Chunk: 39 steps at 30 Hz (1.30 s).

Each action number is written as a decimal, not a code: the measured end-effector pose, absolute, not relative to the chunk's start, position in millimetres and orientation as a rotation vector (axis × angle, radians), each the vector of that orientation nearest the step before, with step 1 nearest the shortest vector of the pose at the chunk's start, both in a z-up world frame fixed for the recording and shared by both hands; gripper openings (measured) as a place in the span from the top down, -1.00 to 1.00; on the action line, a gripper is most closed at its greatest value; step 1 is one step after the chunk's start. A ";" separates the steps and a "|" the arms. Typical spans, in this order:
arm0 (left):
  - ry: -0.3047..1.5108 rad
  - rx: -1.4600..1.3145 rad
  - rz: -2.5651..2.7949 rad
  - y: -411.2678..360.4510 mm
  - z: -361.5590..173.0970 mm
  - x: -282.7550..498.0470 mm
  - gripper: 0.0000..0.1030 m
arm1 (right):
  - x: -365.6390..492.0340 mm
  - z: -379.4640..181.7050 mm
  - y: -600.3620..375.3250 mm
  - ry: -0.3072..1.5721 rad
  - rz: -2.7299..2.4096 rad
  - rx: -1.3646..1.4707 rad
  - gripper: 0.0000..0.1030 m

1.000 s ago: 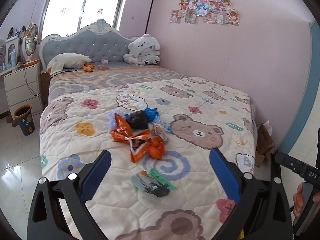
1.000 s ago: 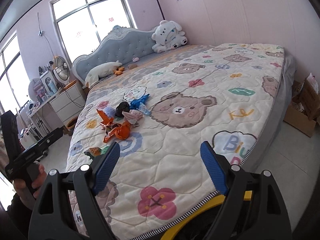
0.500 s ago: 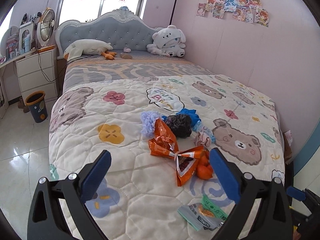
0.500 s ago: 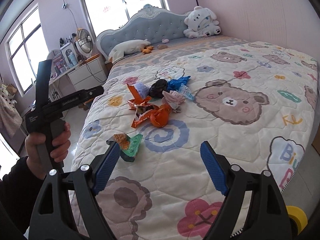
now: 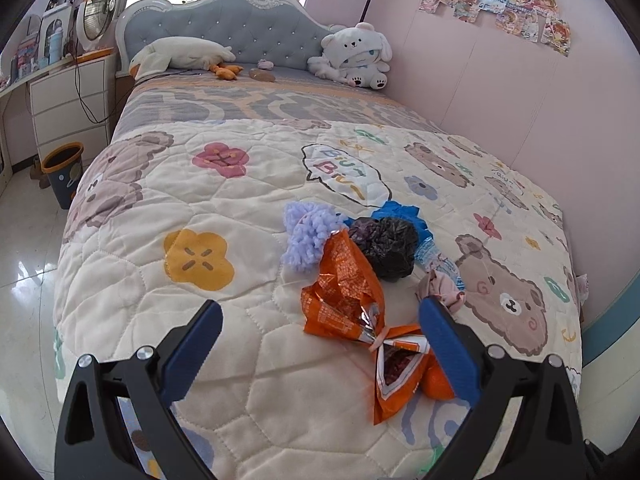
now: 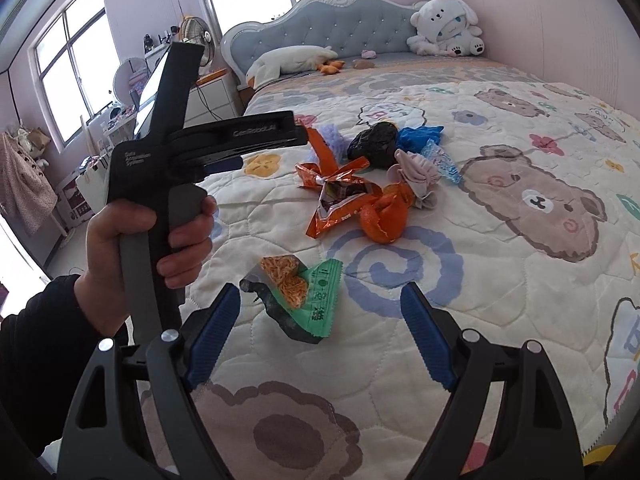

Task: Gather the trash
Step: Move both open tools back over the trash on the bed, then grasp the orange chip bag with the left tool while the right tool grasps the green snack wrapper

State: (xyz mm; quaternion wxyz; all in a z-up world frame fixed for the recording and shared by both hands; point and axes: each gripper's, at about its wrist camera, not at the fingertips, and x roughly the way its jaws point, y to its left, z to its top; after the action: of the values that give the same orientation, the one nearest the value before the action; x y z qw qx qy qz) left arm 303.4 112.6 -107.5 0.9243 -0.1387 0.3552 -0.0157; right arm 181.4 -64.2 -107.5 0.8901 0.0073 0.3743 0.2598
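Note:
A pile of trash lies on the bear-print quilt (image 5: 224,320): an orange snack wrapper (image 5: 344,288) (image 6: 344,192), a crumpled black bag (image 5: 388,248) (image 6: 372,144), a blue bag (image 5: 400,214), a lilac fluffy piece (image 5: 308,236), orange peel (image 6: 384,216) and a pink wad (image 6: 416,172). A green wrapper (image 6: 316,304) lies apart, nearer the bed's edge. My left gripper (image 5: 320,308) is open above the quilt, the orange wrapper just ahead of its right finger. My right gripper (image 6: 320,292) is open, with the green wrapper ahead between its fingers, untouched.
A dark waste bin with an orange rim (image 5: 64,168) stands on the tiled floor left of the bed, by a white nightstand (image 5: 68,100). Plush toys (image 5: 356,60) lie at the headboard. A hand (image 6: 120,236) with the left tool fills the right wrist view's left side.
Both grippers have moved down and closer to the bed, so the trash pile looms larger. The hand holding the left tool has come far into the right wrist view. Both stayed open.

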 end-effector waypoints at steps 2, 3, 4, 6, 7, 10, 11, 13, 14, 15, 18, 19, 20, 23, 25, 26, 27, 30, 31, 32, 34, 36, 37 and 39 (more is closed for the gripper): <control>0.733 -0.308 -0.036 113.4 -111.5 308.4 -0.84 | 184.7 -112.3 -56.5 0.780 0.547 0.001 -0.53; 0.734 -0.311 -0.038 112.9 -112.9 309.8 -0.84 | 185.3 -113.5 -53.4 0.778 0.548 -0.005 -0.53; 0.732 -0.310 -0.041 111.5 -113.9 311.6 -0.84 | 186.9 -115.0 -50.6 0.777 0.549 -0.010 -0.53; 0.732 -0.300 -0.043 107.1 -115.6 315.8 -0.84 | 190.8 -118.2 -46.3 0.778 0.551 -0.023 -0.53; 0.733 -0.290 -0.043 104.8 -117.1 318.1 -0.84 | 192.5 -120.1 -44.4 0.778 0.549 -0.029 -0.52; 0.741 -0.291 -0.044 102.7 -121.9 323.3 -0.83 | 197.1 -125.0 -40.8 0.790 0.550 -0.038 -0.43; 0.740 -0.303 -0.049 102.6 -123.7 324.2 -0.82 | 198.5 -126.7 -39.6 0.793 0.551 -0.039 -0.42; 0.747 -0.315 -0.058 102.2 -127.0 327.0 -0.75 | 201.1 -130.0 -37.7 0.800 0.552 -0.042 -0.34; 0.753 -0.316 -0.062 101.3 -129.0 328.7 -0.67 | 202.1 -131.7 -36.7 0.805 0.553 -0.043 -0.29; 0.762 -0.317 -0.069 100.6 -131.5 330.2 -0.63 | 203.8 -133.4 -35.6 0.810 0.555 -0.044 -0.21; 0.780 -0.346 -0.092 100.1 -139.9 333.2 -0.31 | 206.0 -136.9 -32.6 0.818 0.562 -0.041 -0.14; 0.783 -0.362 -0.103 101.1 -142.9 332.8 -0.17 | 206.4 -138.0 -32.0 0.820 0.563 -0.042 -0.10; 0.784 -0.381 -0.115 102.1 -145.6 332.7 -0.08 | 207.1 -139.5 -31.0 0.821 0.564 -0.043 -0.08; 0.786 -0.414 -0.131 105.0 -151.2 334.0 0.06 | 208.5 -143.1 -28.3 0.830 0.563 -0.054 0.09; 0.785 -0.423 -0.138 105.0 -152.3 334.4 0.14 | 209.4 -145.2 -27.7 0.832 0.561 -0.059 0.19; 0.781 -0.420 -0.140 104.6 -151.8 334.3 0.24 | 209.9 -145.7 -27.7 0.832 0.560 -0.061 0.21; 0.776 -0.415 -0.145 103.5 -150.7 333.7 0.27 | 209.4 -145.4 -28.1 0.831 0.559 -0.060 0.25; 0.766 -0.403 -0.159 101.1 -148.5 331.5 0.36 | 207.3 -144.0 -27.8 0.832 0.560 -0.060 0.38; 0.765 -0.405 -0.165 101.0 -147.8 330.9 0.38 | 207.6 -143.8 -28.3 0.834 0.557 -0.058 0.41; 0.762 -0.405 -0.166 101.0 -146.8 330.0 0.40 | 207.6 -143.7 -28.5 0.836 0.555 -0.056 0.43; 0.757 -0.404 -0.169 101.4 -144.4 328.3 0.41 | 206.8 -143.8 -29.1 0.841 0.552 -0.055 0.48; 0.748 -0.409 -0.174 103.2 -140.6 326.1 0.42 | 205.8 -143.3 -30.0 0.841 0.546 -0.051 0.55; 0.744 -0.414 -0.175 104.3 -138.7 324.7 0.42 | 205.4 -142.7 -30.5 0.841 0.545 -0.048 0.61; 0.735 -0.421 -0.178 106.5 -133.6 321.4 0.42 | 204.3 -141.7 -31.2 0.838 0.539 -0.054 0.64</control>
State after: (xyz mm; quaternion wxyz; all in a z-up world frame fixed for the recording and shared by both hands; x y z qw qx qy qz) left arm 321.4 106.5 -133.6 0.9078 -0.2042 0.3559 -0.0864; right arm 204.3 -31.2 -141.7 0.8782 -0.0259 0.4016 0.2586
